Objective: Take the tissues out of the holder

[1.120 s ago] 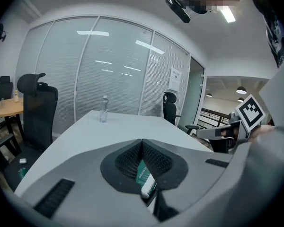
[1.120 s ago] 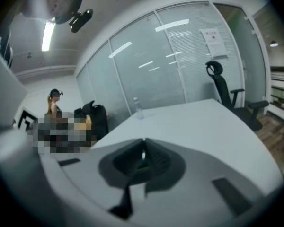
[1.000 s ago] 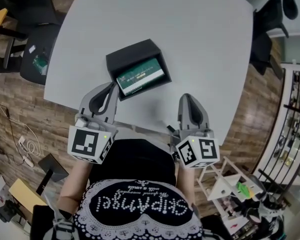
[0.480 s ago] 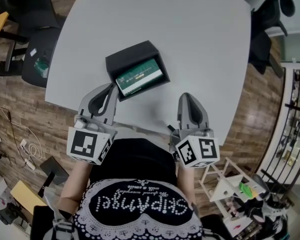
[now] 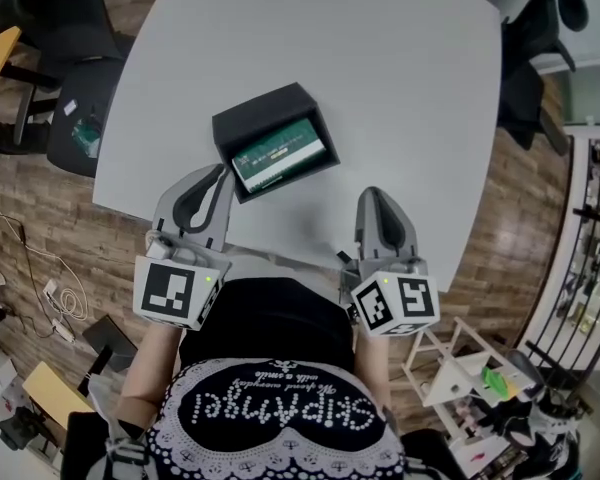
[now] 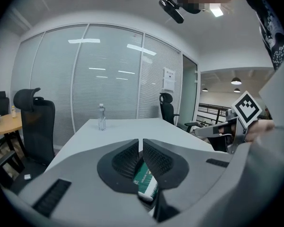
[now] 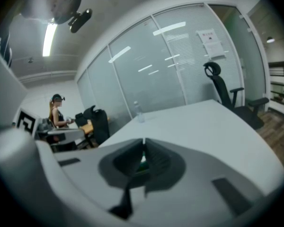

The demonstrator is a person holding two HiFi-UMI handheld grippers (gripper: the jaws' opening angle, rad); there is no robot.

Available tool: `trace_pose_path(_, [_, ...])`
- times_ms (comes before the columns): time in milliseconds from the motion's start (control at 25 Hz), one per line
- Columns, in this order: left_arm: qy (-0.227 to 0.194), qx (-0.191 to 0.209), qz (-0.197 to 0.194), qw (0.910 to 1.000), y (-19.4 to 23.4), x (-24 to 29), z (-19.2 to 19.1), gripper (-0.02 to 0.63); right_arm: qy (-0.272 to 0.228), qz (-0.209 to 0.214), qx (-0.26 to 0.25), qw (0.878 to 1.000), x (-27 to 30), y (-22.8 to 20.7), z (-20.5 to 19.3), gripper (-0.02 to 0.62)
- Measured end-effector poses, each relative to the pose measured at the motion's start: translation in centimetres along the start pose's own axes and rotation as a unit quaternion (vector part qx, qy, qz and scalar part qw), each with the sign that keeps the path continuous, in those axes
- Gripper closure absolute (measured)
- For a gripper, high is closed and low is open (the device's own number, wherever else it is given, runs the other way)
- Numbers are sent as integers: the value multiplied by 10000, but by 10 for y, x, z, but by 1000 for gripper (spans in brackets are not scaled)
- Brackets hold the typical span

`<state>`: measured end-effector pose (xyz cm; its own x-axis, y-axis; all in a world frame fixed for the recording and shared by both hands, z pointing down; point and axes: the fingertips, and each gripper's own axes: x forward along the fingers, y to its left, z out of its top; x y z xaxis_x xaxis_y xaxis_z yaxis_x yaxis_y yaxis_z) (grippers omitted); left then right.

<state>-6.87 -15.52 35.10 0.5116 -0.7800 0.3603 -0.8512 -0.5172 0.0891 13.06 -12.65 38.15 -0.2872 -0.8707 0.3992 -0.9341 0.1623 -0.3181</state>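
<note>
A black open-topped holder [image 5: 265, 116] lies on the white table [image 5: 380, 78], near its front edge. A green tissue pack [image 5: 280, 156] sits inside it. My left gripper [image 5: 213, 174] hovers just left of the holder's near corner, shut with nothing between its jaws. Through those jaws the tissue pack [image 6: 145, 178] shows just beyond the left gripper [image 6: 141, 141]. My right gripper [image 5: 380, 195] hangs over the table's front edge, to the right of the holder and apart from it. The right gripper [image 7: 143, 140] is shut and empty, with a sliver of the green pack [image 7: 142, 162] behind it.
A water bottle [image 6: 101, 117] stands at the table's far end. Black office chairs stand at the left [image 5: 75, 118] and the far right [image 5: 540, 38]. A white rack [image 5: 460, 368] is on the floor at the lower right. A person [image 7: 57, 113] stands in the background.
</note>
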Motion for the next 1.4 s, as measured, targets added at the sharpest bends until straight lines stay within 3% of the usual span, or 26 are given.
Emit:
trace_pose_path(80, [132,17,-78,9999,-3,1,1,517,-5,9,6,10000,0,-1,0,560])
trace_pose_path(160, [331,99,-253,9991,-7,4,1,381,-7,15,10,10000,0,-3,1,560])
trace_pose_path(240, [500,222,-374,9978,-10,8,1,354,-15,21,22,10000,0,-4,1,560])
trace_pose_path(600, [481,275,-638,9964,-14,30,5,308,-4,-1,98,10000,-2,-11,-3,560])
trace_pose_path(880, [796,515,-921,9912,-24,43,-3,276,-39,-55,155,9999,-4,-16,-2,560])
trace_pose_path(1400, [1066,549,-1163,9860,-38,77,-16,258,-48,-317,332,9989,-10,-37,-2,560])
